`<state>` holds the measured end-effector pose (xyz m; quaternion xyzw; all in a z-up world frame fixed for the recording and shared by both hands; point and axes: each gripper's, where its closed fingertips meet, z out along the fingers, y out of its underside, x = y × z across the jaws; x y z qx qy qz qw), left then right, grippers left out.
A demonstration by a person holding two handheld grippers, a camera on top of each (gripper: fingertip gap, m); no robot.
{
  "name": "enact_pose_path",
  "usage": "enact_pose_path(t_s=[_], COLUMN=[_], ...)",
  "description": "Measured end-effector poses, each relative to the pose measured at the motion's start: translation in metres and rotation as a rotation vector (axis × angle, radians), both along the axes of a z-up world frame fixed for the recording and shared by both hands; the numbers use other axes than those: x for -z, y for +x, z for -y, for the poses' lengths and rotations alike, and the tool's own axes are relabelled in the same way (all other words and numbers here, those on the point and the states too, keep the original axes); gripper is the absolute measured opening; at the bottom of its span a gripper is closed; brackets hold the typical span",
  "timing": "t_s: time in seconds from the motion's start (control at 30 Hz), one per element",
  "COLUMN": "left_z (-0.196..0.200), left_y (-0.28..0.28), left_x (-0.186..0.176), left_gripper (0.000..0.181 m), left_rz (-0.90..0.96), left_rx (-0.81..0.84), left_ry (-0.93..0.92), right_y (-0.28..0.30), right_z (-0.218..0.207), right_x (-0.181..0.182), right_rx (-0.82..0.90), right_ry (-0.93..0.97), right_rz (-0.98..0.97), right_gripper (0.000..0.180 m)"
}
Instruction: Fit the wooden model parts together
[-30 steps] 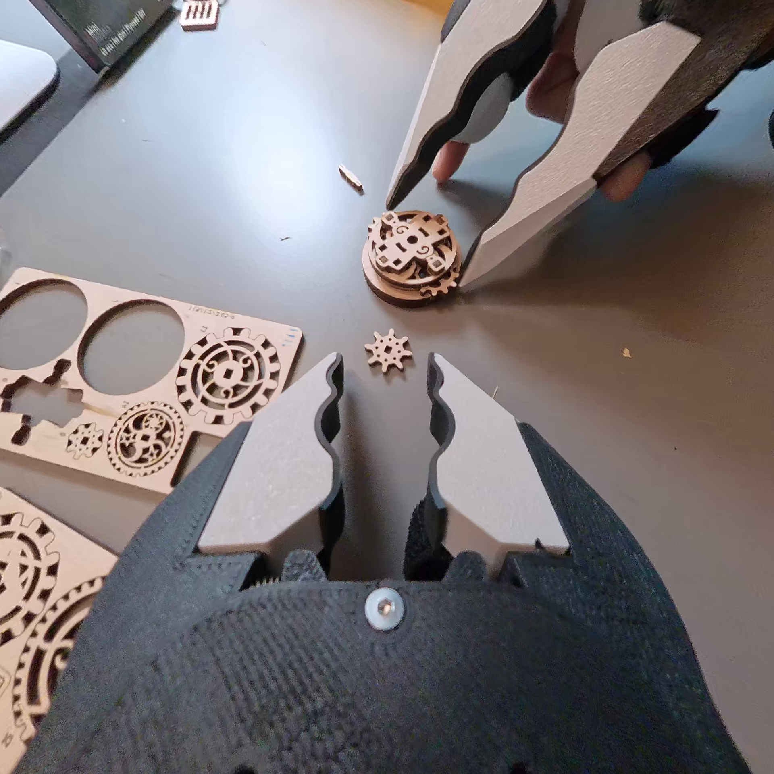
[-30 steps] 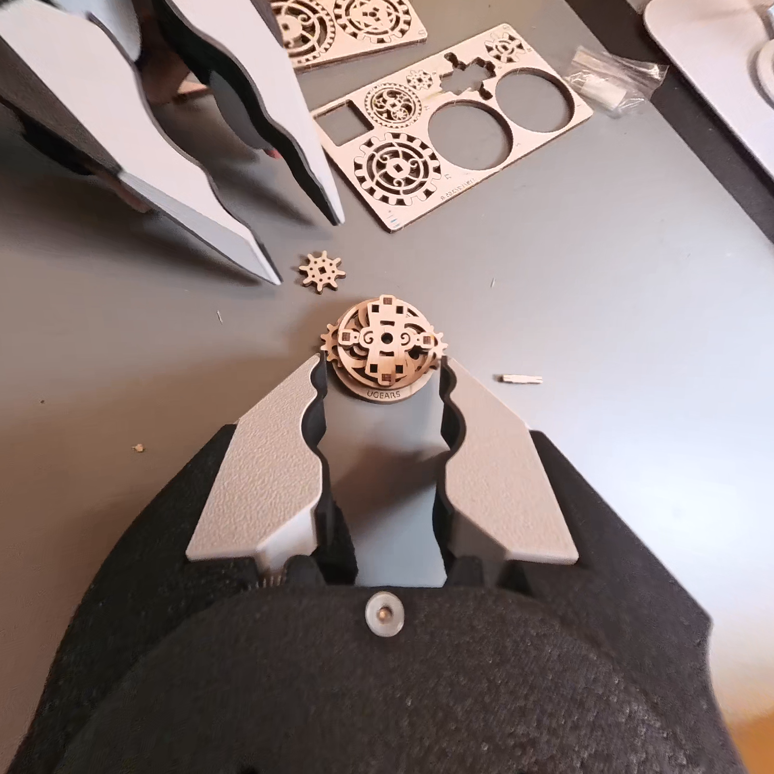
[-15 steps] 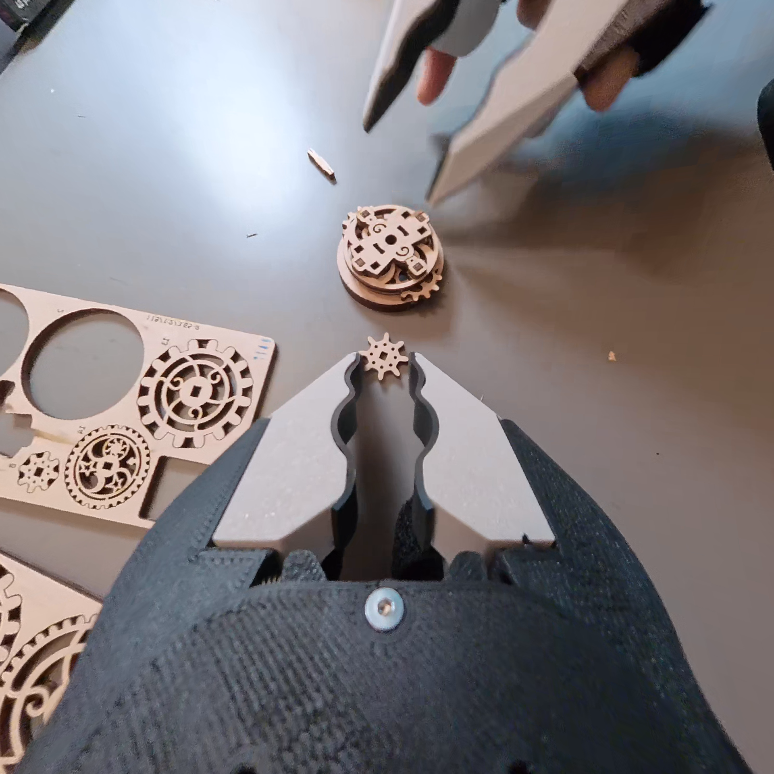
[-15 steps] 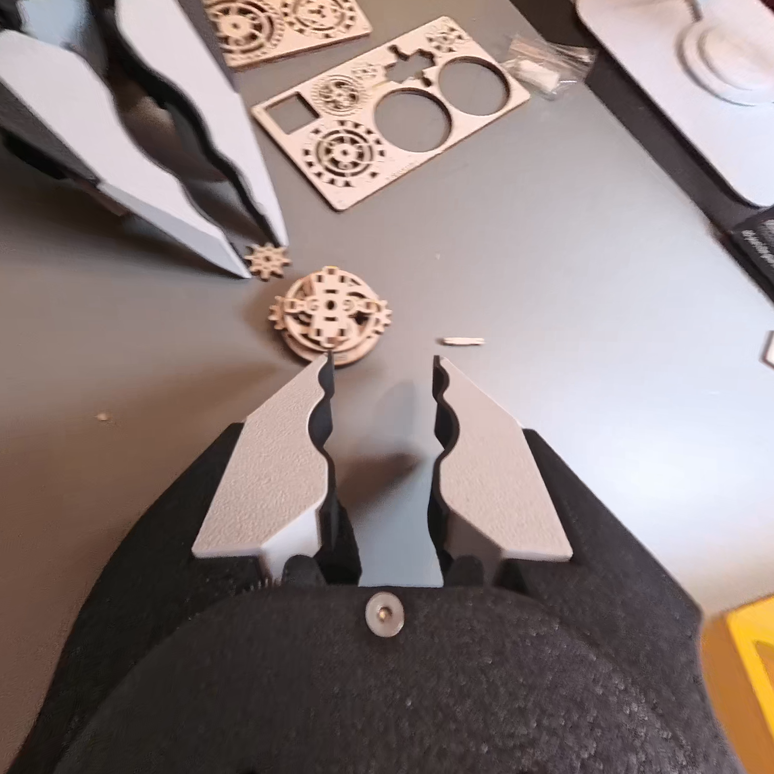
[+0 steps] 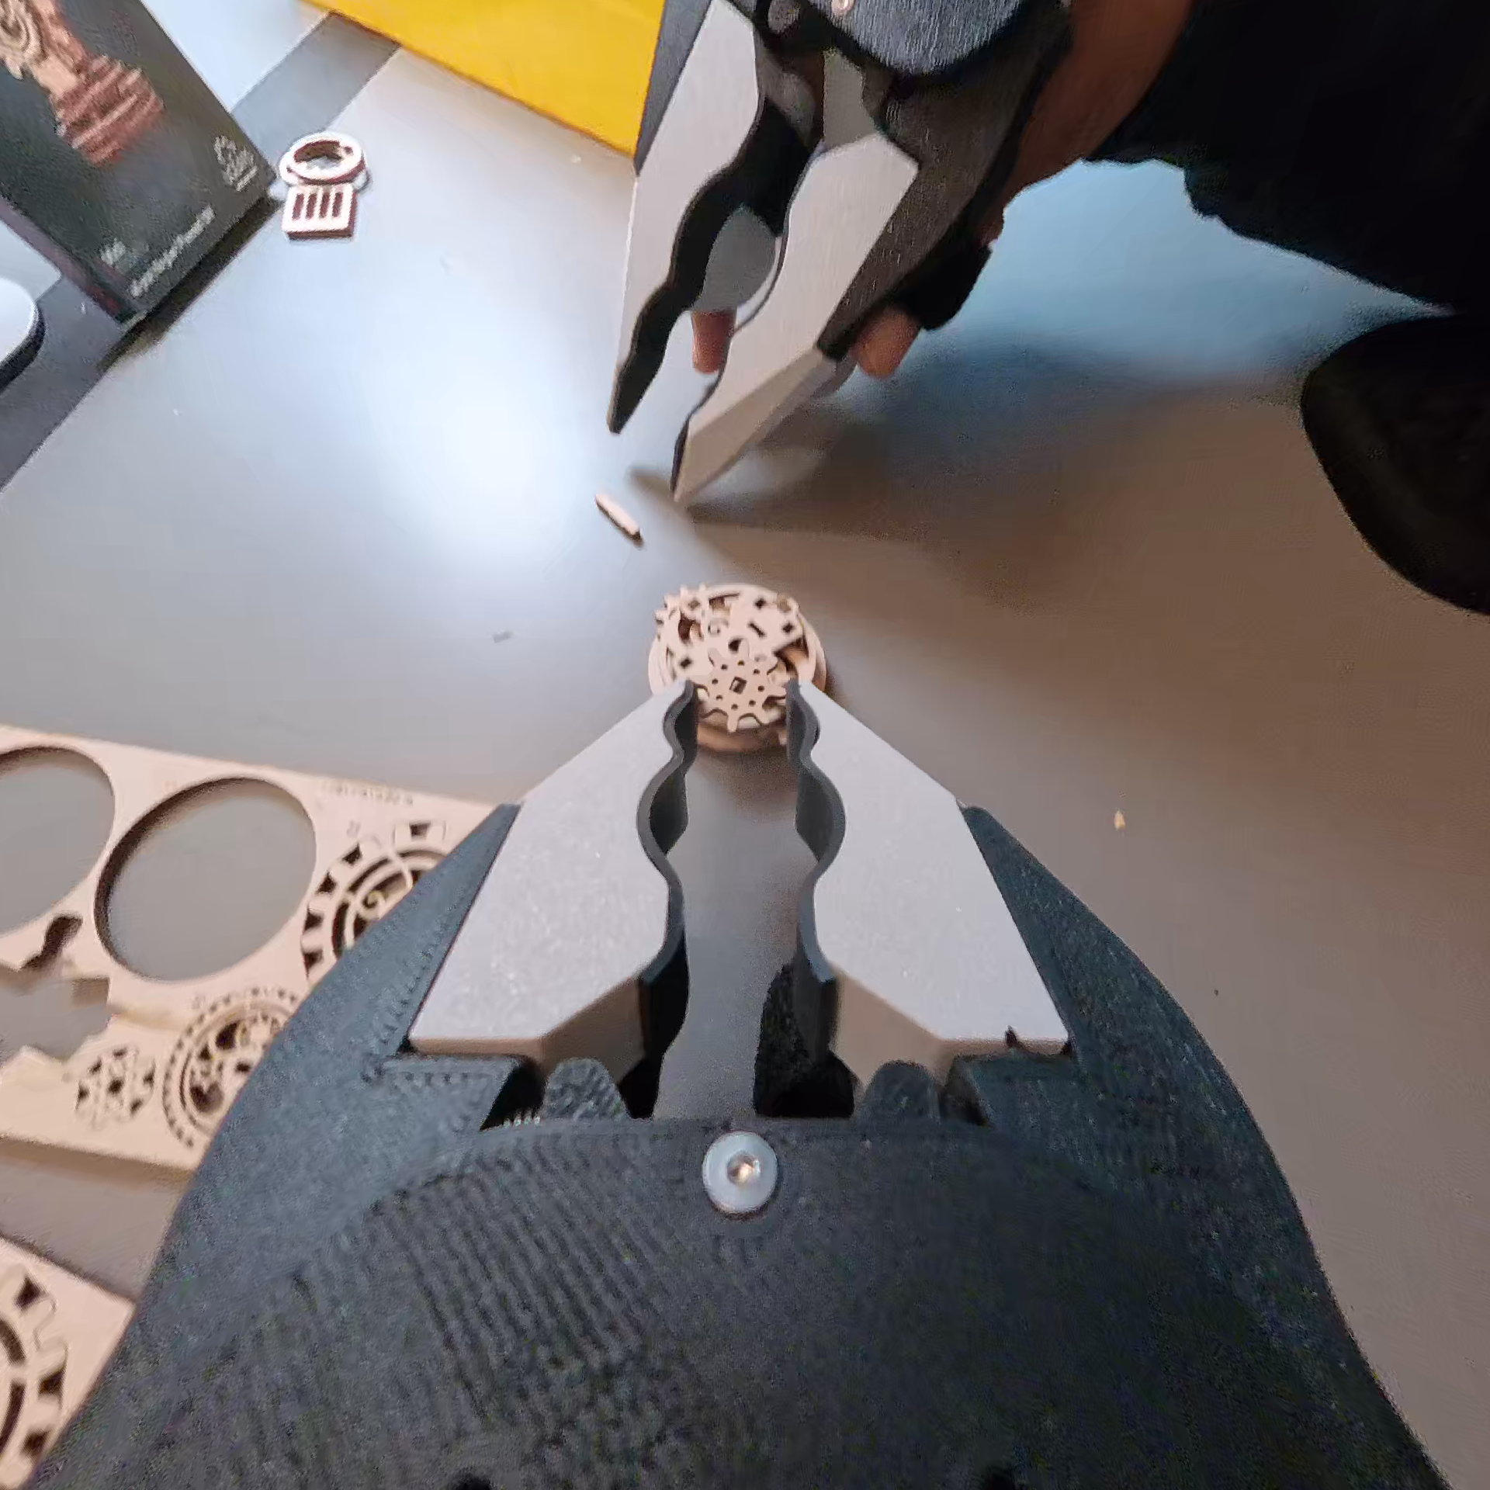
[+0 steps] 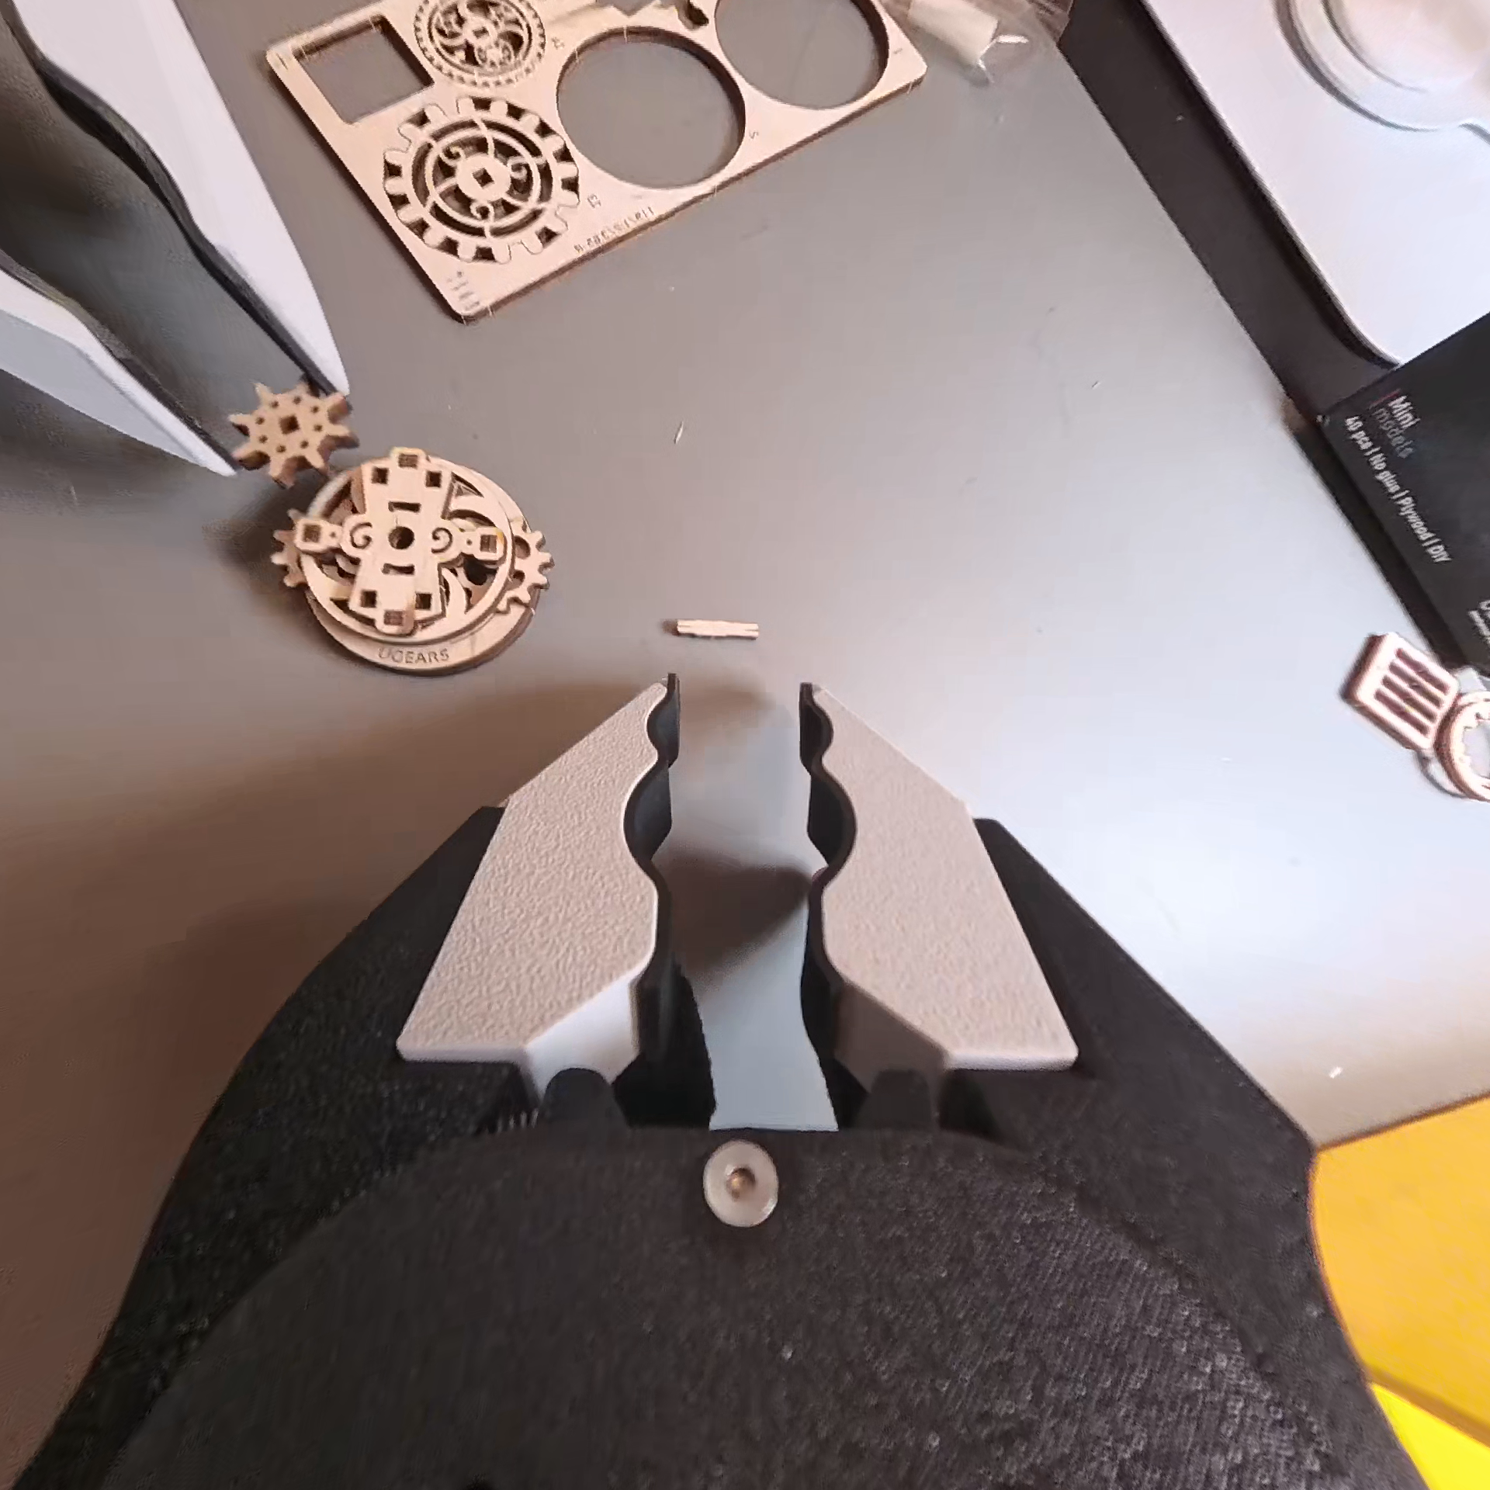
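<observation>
The left hand-held gripper [image 5: 735, 695] pinches a small wooden gear [image 5: 735, 689] between its fingertips, holding it just over the near edge of the round wooden model [image 5: 738, 645] that lies on the grey table [image 5: 1048, 645]. In the right wrist view the same small gear [image 6: 292, 434] sits at the tips of the left hand-held gripper [image 6: 282, 431] and overlaps the upper left rim of the round model [image 6: 415, 560], a stack of discs with a cross-shaped plate on top and gear teeth showing at both sides; whether the gear touches the model cannot be told.

The right hand-held gripper [image 6: 738, 693] is open and empty, its tips close above the table, with a short wooden pin [image 6: 716, 629] lying just ahead of the gap between its fingers. In the left wrist view that gripper [image 5: 649, 451] points down beside the pin [image 5: 619, 516], one fingertip [image 5: 681, 484] at or near the table, and a gloved hand [image 5: 927, 242] holds it.

A wooden parts sheet [image 6: 597, 153] with round cut-outs and a big gear still in it lies beyond the model. At the right edge of the right wrist view lie a dark booklet [image 6: 1403, 500] and a small slotted wooden piece [image 6: 1399, 705]. Something yellow [image 6: 1403, 1258] shows at the table's edge
</observation>
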<state>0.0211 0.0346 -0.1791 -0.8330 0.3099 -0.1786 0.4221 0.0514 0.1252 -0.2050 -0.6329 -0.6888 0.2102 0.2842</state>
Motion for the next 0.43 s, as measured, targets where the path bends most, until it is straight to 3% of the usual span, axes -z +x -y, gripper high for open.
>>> enact_pose_path(t_s=[0.03, 0.43], left_z=[-0.005, -0.017], left_y=[0.004, 0.014], left_x=[-0.002, 0.009], left_gripper=[0.020, 0.022], left_rz=[0.004, -0.030], left_rx=[0.011, 0.049], left_ry=[0.004, -0.028], right_y=[0.002, 0.009], right_z=[-0.001, 0.001], right_x=[0.001, 0.002], right_rx=[0.003, 0.009], right_ry=[0.003, -0.040], right_rz=[0.006, -0.026], right_gripper=[0.028, 0.027])
